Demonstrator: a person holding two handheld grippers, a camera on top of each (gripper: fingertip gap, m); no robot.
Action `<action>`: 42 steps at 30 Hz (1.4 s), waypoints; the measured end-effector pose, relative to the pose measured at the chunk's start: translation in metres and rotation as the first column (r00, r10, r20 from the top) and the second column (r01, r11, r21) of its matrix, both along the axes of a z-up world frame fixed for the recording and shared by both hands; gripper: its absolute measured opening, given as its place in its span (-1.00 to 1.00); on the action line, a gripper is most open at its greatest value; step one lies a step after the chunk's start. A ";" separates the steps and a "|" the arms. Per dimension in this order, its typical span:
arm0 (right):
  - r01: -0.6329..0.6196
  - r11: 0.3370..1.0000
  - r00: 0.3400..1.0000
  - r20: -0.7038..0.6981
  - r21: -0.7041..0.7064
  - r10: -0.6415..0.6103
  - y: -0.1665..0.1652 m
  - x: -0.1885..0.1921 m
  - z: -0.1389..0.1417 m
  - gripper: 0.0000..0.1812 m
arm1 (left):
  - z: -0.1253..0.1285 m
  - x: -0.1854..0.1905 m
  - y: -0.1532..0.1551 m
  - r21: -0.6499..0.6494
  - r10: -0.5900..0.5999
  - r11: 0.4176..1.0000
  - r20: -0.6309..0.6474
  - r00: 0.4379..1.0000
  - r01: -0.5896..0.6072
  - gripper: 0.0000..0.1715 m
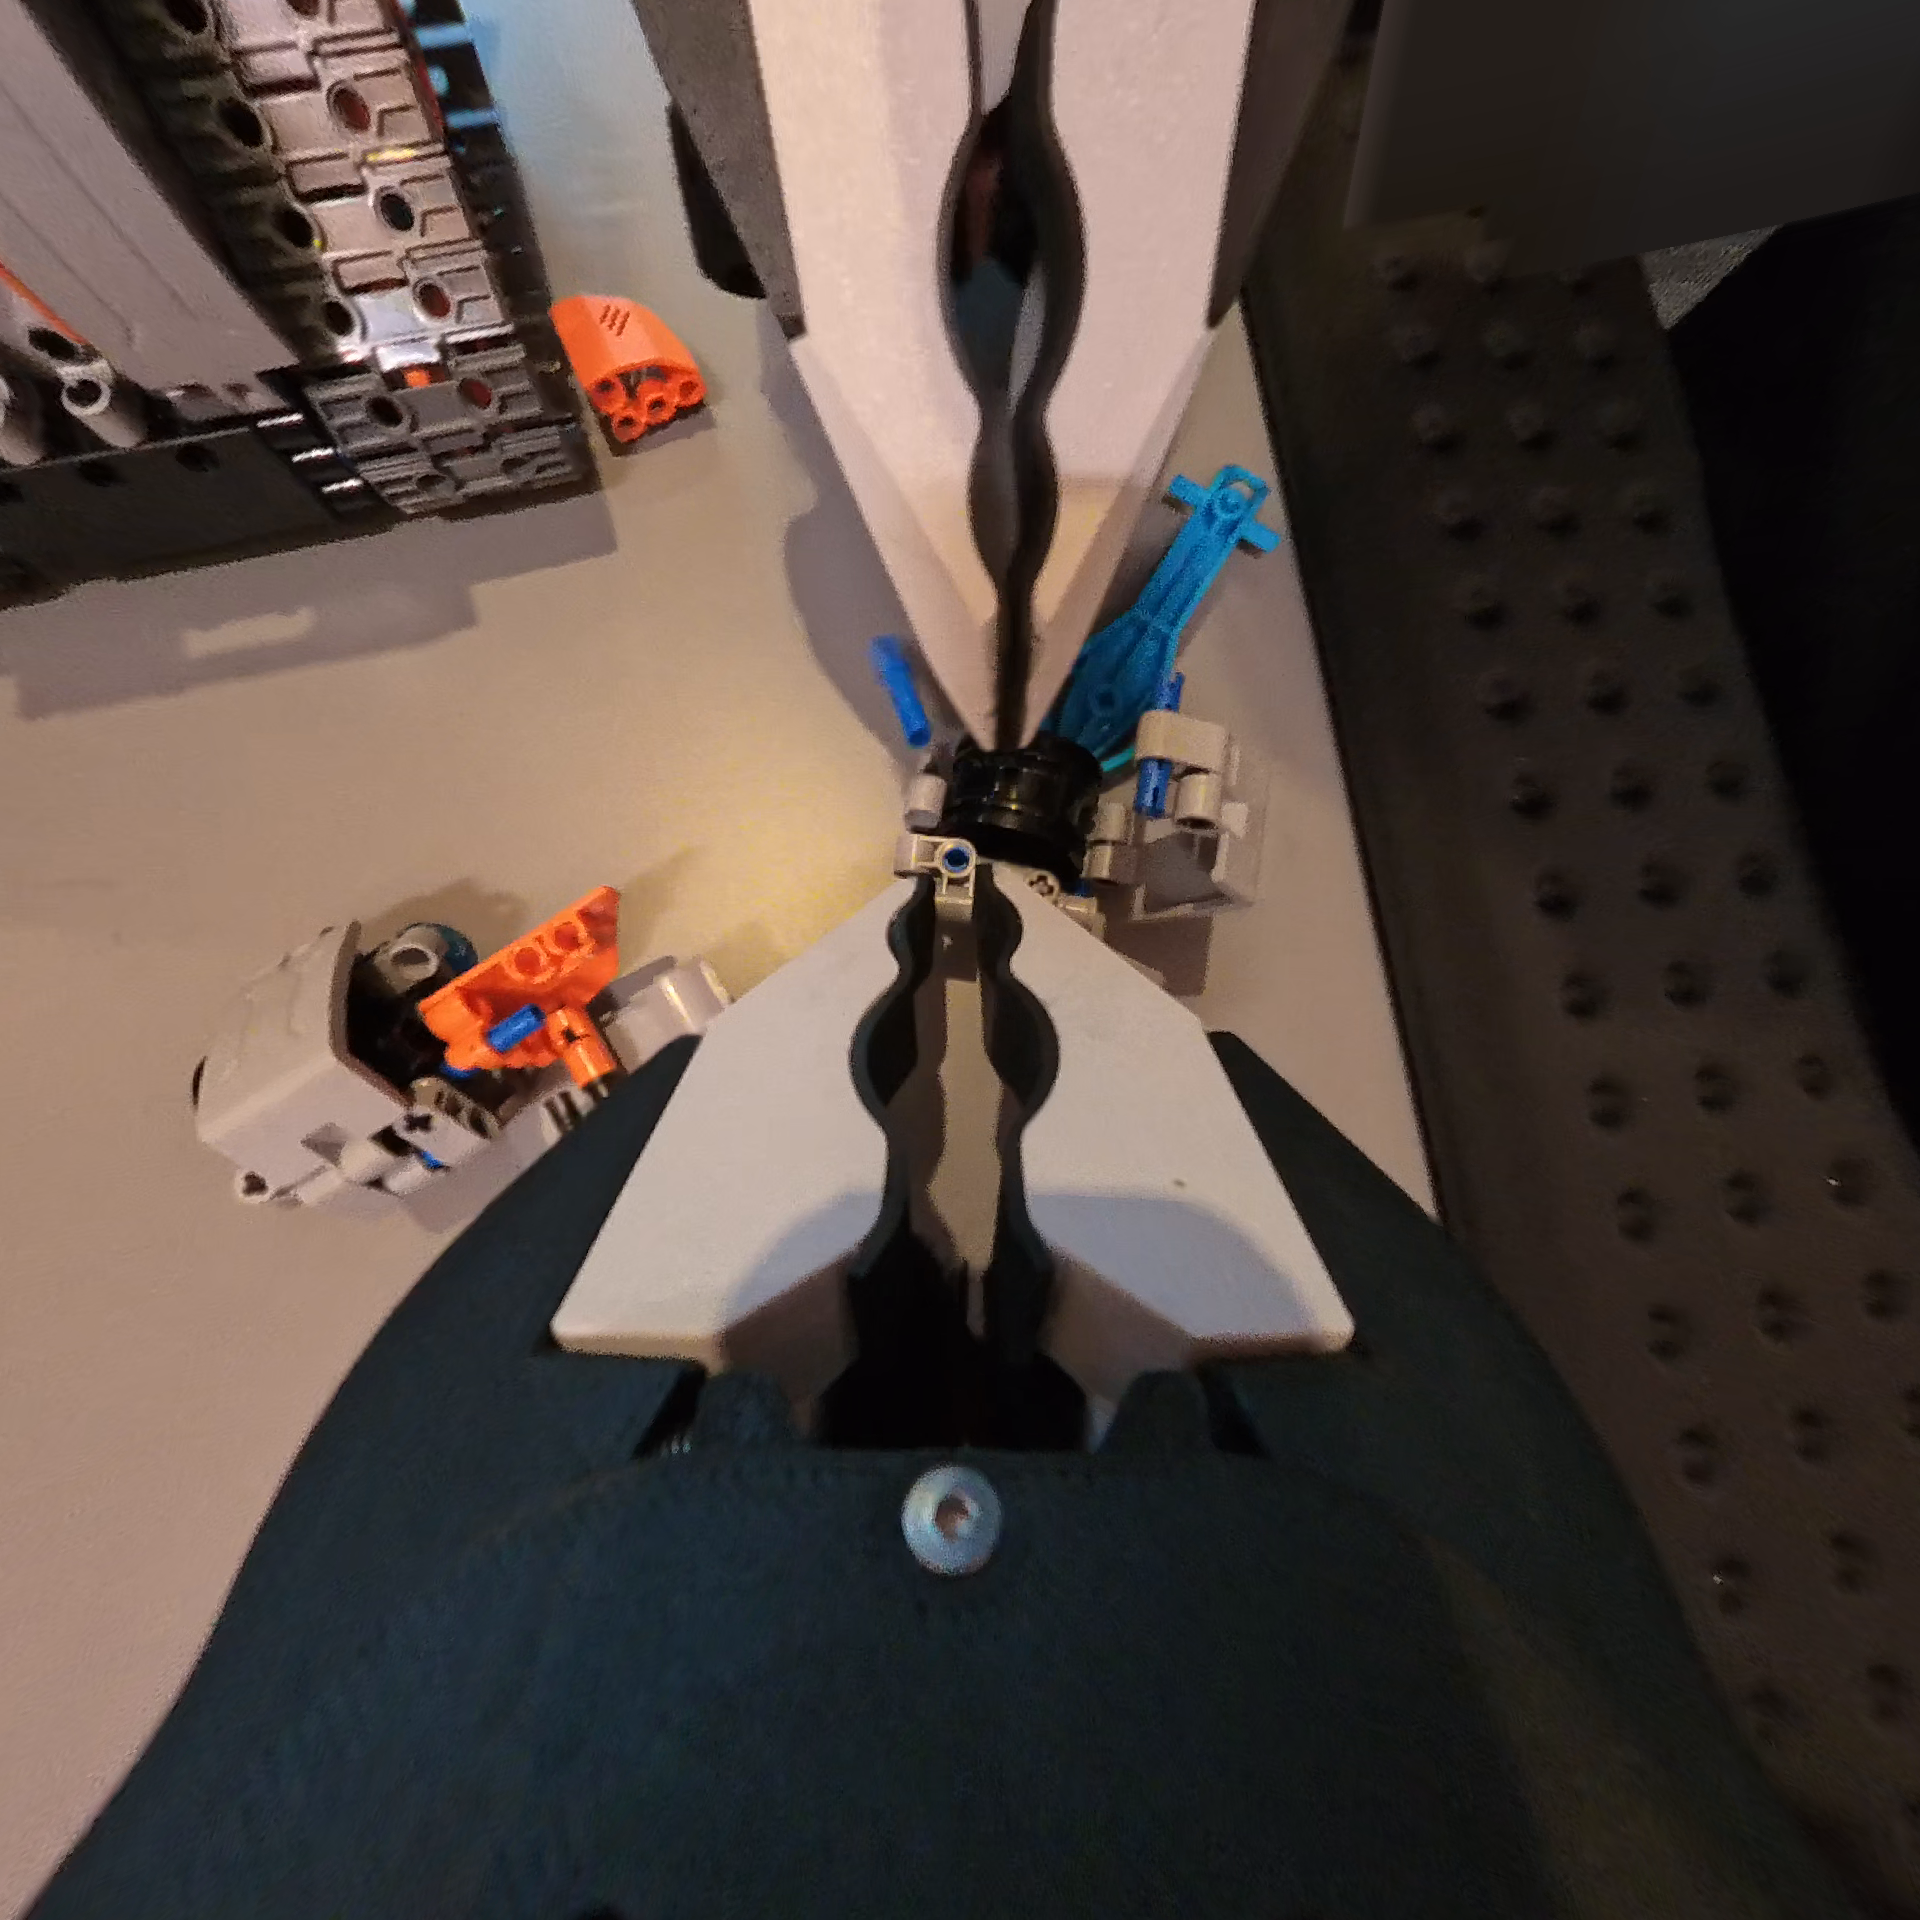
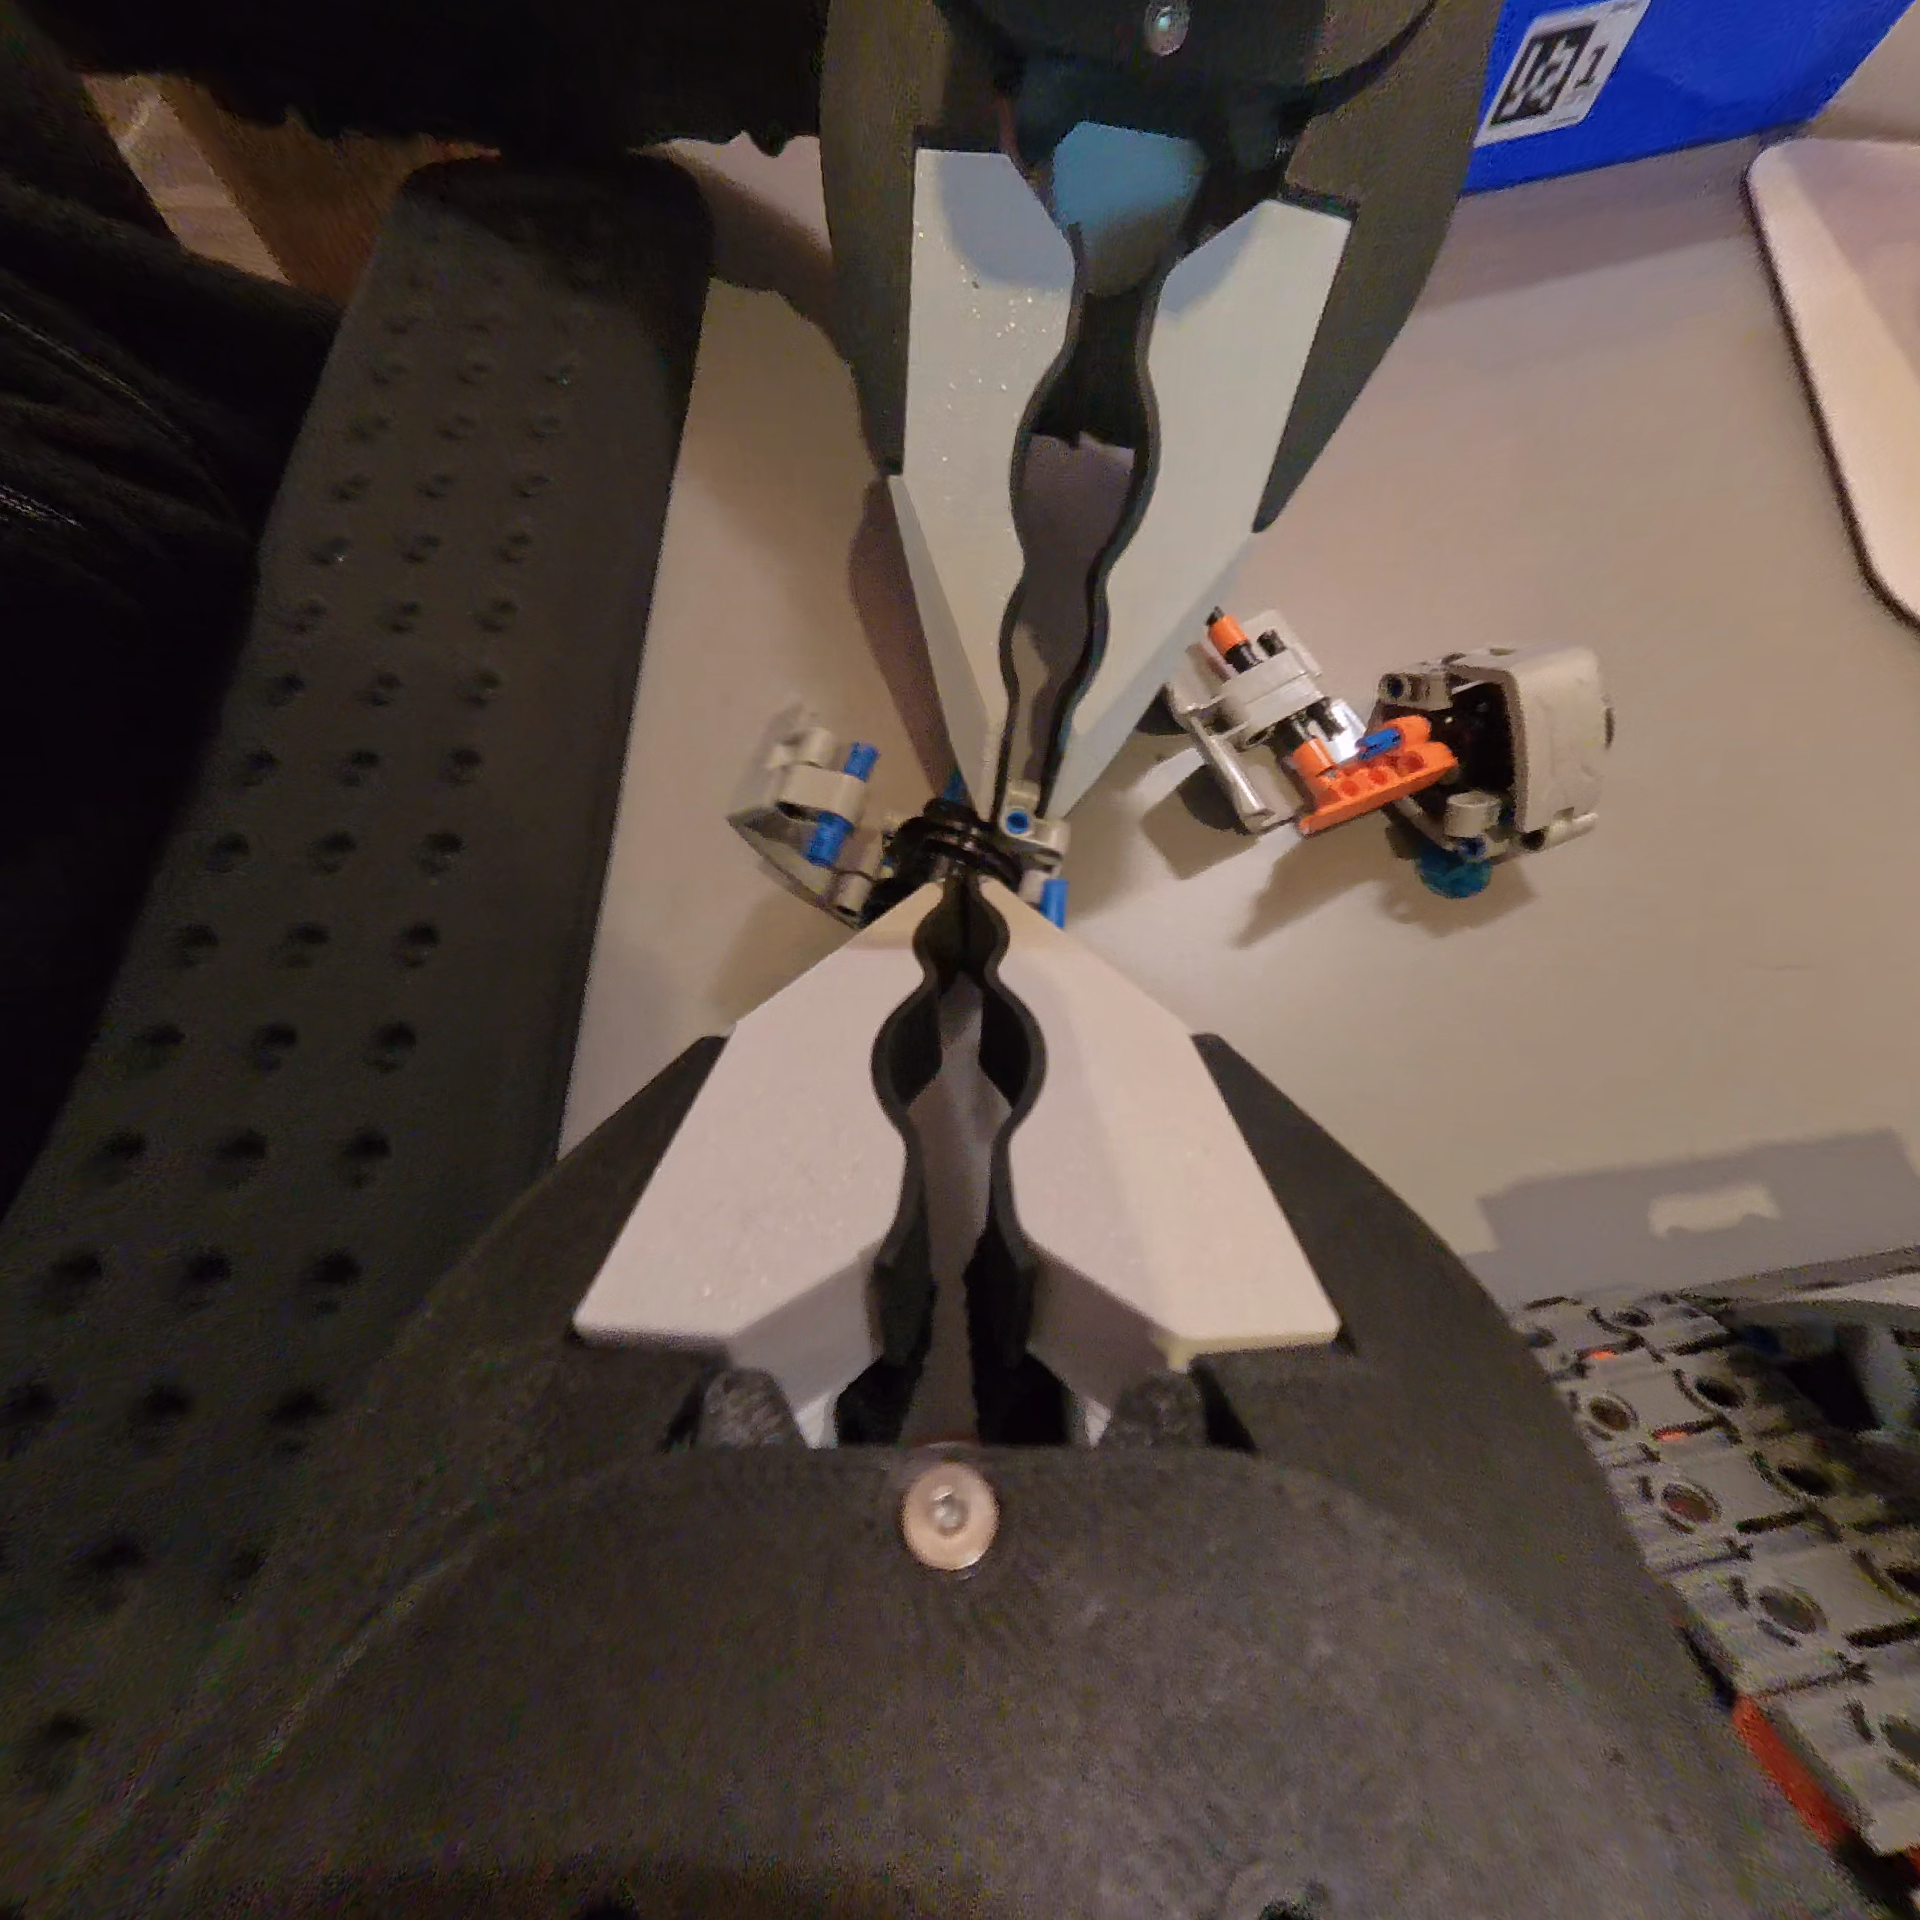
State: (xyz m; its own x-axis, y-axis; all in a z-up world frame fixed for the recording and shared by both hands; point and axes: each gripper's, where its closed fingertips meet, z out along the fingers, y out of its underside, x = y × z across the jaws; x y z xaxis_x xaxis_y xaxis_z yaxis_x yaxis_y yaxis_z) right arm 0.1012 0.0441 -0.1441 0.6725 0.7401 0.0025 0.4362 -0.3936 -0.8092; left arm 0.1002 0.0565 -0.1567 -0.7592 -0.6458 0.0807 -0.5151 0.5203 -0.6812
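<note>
Two grippers tip to tip over a beige table [image 1: 416, 748], left gripper [image 1: 951, 883] clenched on a grey connector [image 1: 948, 860], right gripper [image 2: 961, 902] clenched on its black ribbed wheel [image 2: 940, 836], bracing opposite ends of one small brick assembly.

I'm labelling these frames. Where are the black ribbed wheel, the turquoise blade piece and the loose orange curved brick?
black ribbed wheel [image 1: 1023, 792], left wrist view, on its grooved rim.
turquoise blade piece [image 1: 1164, 613], left wrist view, mid-blade.
orange curved brick [image 1: 629, 358], left wrist view, on its curved top.
</note>
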 end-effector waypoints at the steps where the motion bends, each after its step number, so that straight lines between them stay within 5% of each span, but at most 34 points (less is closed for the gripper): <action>1: 0.003 1.000 1.000 0.011 0.009 -0.003 0.001 0.000 0.000 -1.00 | 0.001 -0.003 -0.002 -0.010 -0.006 1.000 0.013 1.000 0.006 -0.95; 13: 0.140 0.990 0.990 0.013 -0.014 -0.140 0.001 0.044 0.012 -1.00 | 0.004 -0.014 0.001 0.056 0.039 0.997 0.100 0.994 -0.044 -0.95; 17: 0.320 0.947 0.946 0.060 -0.020 -0.318 0.006 0.076 0.009 -0.84 | 0.009 -0.013 0.008 0.053 0.084 0.994 0.120 0.989 -0.091 -0.95; 26: 0.521 0.851 0.837 0.229 -0.060 -0.496 0.037 0.079 -0.023 -0.68 | 0.009 -0.019 0.019 0.057 0.154 0.985 0.130 0.980 -0.162 -0.95; 37: 0.604 0.791 0.790 0.207 -0.102 -0.577 0.055 0.077 -0.035 -0.98 | 0.014 -0.027 0.017 0.020 0.153 0.987 0.182 0.971 -0.159 -0.95; 42: 0.574 0.813 0.810 0.211 -0.098 -0.546 0.044 0.076 -0.034 -0.99 | 0.016 -0.030 0.017 0.020 0.153 0.987 0.224 0.962 -0.162 -0.94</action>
